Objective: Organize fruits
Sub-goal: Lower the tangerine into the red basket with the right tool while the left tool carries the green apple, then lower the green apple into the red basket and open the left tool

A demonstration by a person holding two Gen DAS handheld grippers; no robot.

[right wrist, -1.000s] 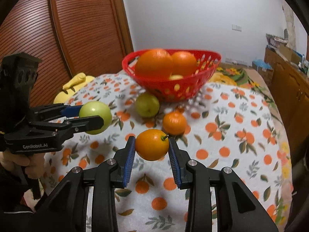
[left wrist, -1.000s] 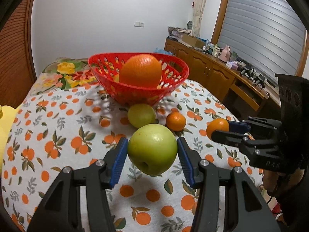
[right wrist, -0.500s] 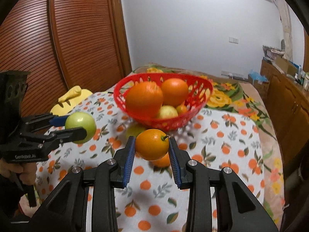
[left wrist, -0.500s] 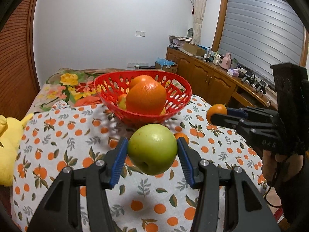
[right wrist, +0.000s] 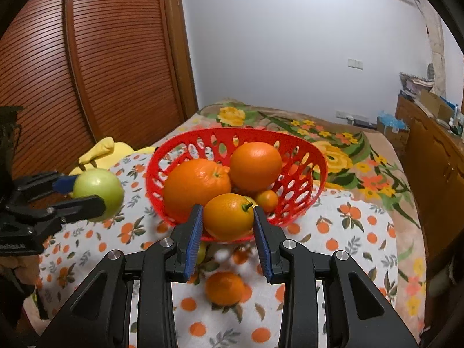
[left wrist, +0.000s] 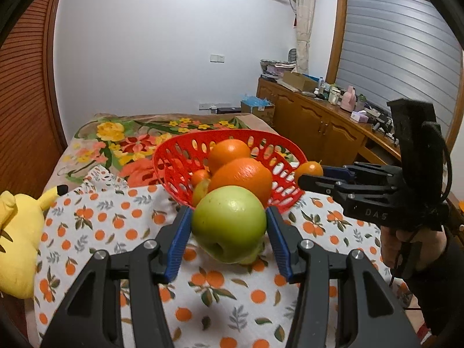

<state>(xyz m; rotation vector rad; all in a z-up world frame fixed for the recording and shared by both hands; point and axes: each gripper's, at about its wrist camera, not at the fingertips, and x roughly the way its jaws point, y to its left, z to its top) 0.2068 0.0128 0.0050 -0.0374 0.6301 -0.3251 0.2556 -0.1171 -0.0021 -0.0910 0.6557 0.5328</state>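
L tongs pinch green apple, smooth, stem pit down, near red basket. R tongs pinch glossy orange at basket rim.

Bedroom with plain white walls

A slatted brown wooden door stands left; a cluttered wooden sideboard lines the right, beneath seemingly grey shutters.

Green apple: held aloft, stem dimple facing the camera. Small orange: held aloft, stem up. Red slotted basket: on the bed, holding two large oranges and smaller fruit. Loose tangerine: on the cloth.
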